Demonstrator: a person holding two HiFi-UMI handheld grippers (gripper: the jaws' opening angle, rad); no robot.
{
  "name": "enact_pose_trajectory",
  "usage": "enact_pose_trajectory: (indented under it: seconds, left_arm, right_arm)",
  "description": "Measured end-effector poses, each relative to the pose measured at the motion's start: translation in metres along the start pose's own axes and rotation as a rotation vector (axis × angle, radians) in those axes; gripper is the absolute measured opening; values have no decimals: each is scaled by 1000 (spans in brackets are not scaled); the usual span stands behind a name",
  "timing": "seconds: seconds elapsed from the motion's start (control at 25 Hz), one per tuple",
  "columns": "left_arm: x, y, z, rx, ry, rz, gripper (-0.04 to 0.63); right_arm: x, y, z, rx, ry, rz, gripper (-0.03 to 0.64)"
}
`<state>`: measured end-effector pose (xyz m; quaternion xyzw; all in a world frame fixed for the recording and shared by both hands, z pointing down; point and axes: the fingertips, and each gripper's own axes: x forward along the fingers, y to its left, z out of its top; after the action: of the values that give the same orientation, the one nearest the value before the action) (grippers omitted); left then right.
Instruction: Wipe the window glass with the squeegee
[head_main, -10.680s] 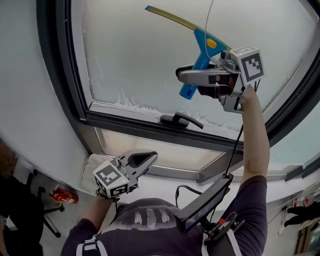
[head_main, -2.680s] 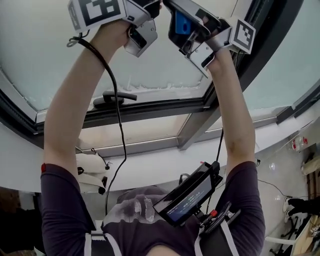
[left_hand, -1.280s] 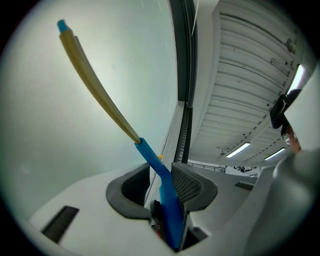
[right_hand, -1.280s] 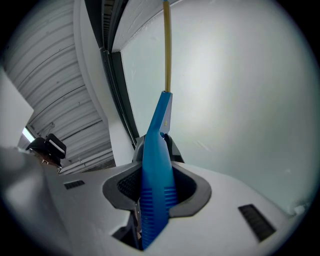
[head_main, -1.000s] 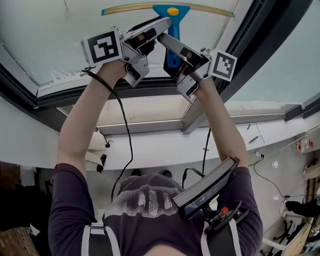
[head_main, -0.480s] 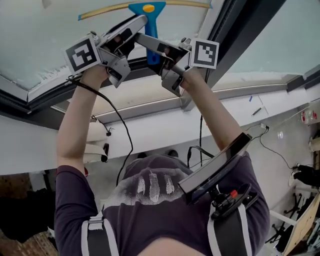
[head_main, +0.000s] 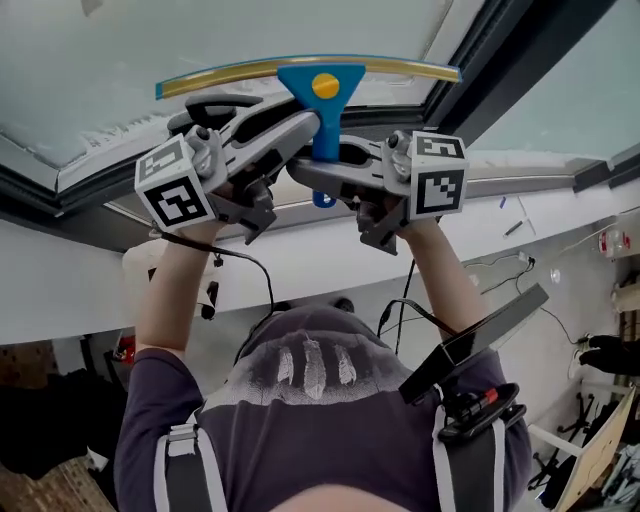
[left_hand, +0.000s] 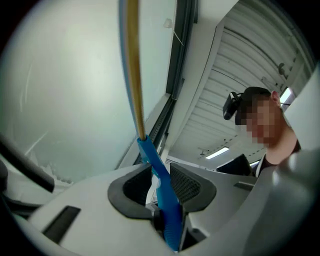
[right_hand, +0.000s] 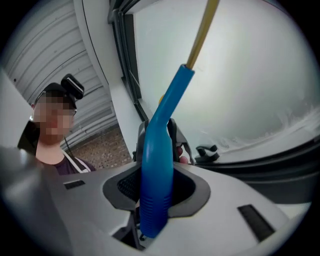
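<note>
The squeegee has a blue handle (head_main: 323, 120) and a long yellow-edged blade (head_main: 300, 68), which lies across the window glass (head_main: 120, 40) near its lower edge. My left gripper (head_main: 303, 127) comes in from the left, my right gripper (head_main: 312, 172) from the right, and both clamp the handle. In the left gripper view the handle (left_hand: 162, 190) stands between the pads of the left gripper (left_hand: 160, 189), whose jaws have just been closing on it. In the right gripper view the handle (right_hand: 156, 165) fills the gap of the right gripper (right_hand: 156, 189).
A dark window handle (head_main: 215, 104) sits on the lower frame just behind the left gripper. A dark mullion (head_main: 520, 50) runs up at the right. White foam (head_main: 110, 135) clings along the pane's bottom edge. A flat screen (head_main: 480, 340) hangs at my chest.
Both grippers have come down the glass together with the squeegee. The blade has dropped from the top of the picture to just above the lower frame.
</note>
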<state>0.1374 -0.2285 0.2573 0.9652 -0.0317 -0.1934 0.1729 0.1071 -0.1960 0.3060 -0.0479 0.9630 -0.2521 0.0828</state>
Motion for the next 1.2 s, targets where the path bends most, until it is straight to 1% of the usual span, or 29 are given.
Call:
enact_pose_trajectory:
  seconds: [0.04,0.12,0.2,0.24,0.28,0.36,0.4,0.44,0.52,0.56,0.68,0.84,0.88,0.96,1.04,1.12,1.2]
  left_arm:
    - [-5,-8,-7,1,11,-27,122]
    - [-13,-25,-24,6,64,-89,114]
    - [-17,-40,-41,0,131,-163,109]
    - [-20,-45,-46,10,152,-188,109]
    - [-23,-47,-48,33,161,-197,109]
    - [-34,-49,-43,77,148,-197,110]
    - [-41,-50,-37,84,128,-200,110]
    - [-48,-51,-30,84,105,-202,115]
    - [-60,-53,-22,91,71,-183,115]
    - [-64,-53,-23,105,69,-164,115]
    - [-66,-60,-42,154,100,-120,115]
    - [-71,-49,-75,171,141,-111,114]
    - [-69,-45,-86,174,161,-106,97]
    - [-55,-43,-110,176,211,-93,7]
    - [-31,-55,-138,173,269,-96,6]
    - [-3,-70,-168,162,321,-105,6]
    - [26,-78,-198,141,365,-98,6]
  right_arm:
    - [4,7,-11,-3,18,15,110]
    - [12,24,-30,25,30,63,112]
    - [18,36,-47,54,18,91,109]
    - [20,39,-53,58,8,92,106]
    - [21,40,-57,60,-9,90,106]
    - [20,38,-59,73,-71,78,106]
    - [17,36,-59,74,-103,52,107]
    - [13,34,-60,63,-122,8,106]
    - [0,31,-65,25,-122,-105,106]
    - [-9,31,-67,10,-117,-156,106]
    - [-38,36,-74,1,-128,-278,106]
    - [-63,23,-93,5,-112,-408,106]
    - [-70,20,-100,6,-106,-436,106]
    - [-90,21,-109,6,-96,-480,106]
    - [-117,31,-113,-1,-100,-499,104]
    - [-149,42,-114,-7,-124,-503,104]
    - [-185,49,-114,-6,-152,-509,104]
